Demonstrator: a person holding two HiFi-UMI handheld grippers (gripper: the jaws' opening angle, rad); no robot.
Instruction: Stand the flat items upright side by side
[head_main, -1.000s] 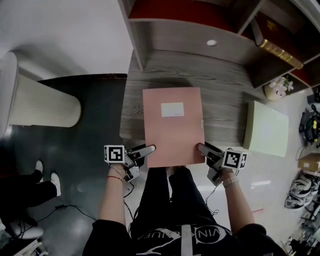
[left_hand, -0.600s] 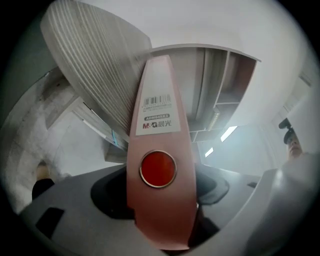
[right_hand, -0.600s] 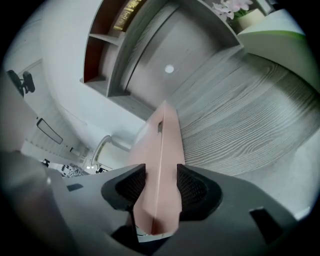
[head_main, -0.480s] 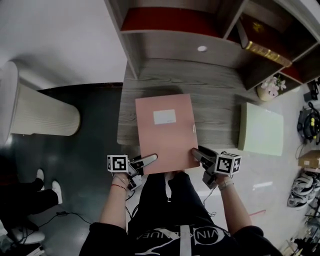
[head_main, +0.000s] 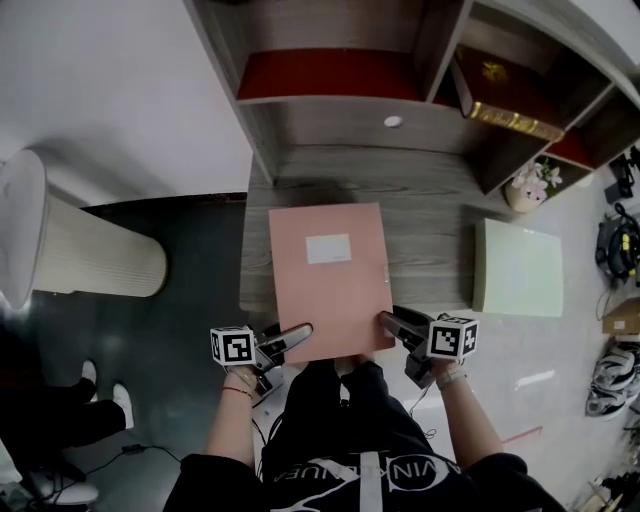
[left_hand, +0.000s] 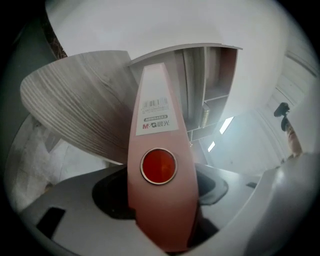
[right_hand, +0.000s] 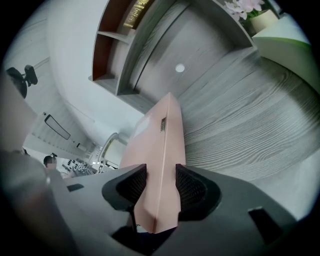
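1. Grey wood-grain desk (head_main: 440, 200) below a shelf unit (head_main: 330, 75), seen from above.
2. Pink file box (head_main: 325, 280): roughly flat, with its near edge projecting past the desk front. Whether its far edge rests on the wood cannot be told.
3. Left gripper (head_main: 295, 335): the jaws have just been closing and clamp the box's spine at the near left corner, close to the red finger-hole (left_hand: 158, 166).
4. Right gripper (head_main: 392, 322): the jaws have likewise just been closing, and the pads press on the box's thin edge at the near right corner.
5. Green folder (head_main: 518, 268): flat on the desk at right, well apart from the box, with no gripper on it.
6. Progress, as judged: early. Neither item stands upright yet. The box remains to be tipped onto an edge, then the folder stood beside it.
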